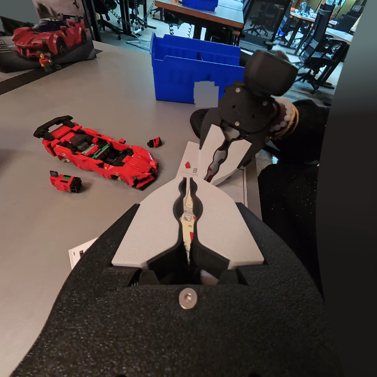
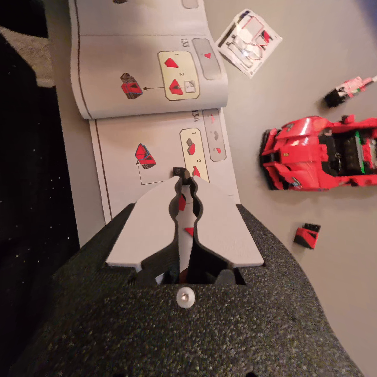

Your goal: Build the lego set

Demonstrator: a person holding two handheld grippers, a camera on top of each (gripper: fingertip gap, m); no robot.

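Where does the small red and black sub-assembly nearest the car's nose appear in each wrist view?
Left wrist view: small red and black sub-assembly right of the red car, above its nose.
Right wrist view: lower right, below the car.
Shared landmark: the open instruction booklet.

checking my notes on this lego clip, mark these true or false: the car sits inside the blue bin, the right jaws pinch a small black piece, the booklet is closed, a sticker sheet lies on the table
1. The car sits inside the blue bin. False: it rests on the table, in front of the bin.
2. The right gripper has its jaws pinched on a small black piece. True.
3. The instruction booklet is closed. False: it lies open.
4. A sticker sheet lies on the table. True.
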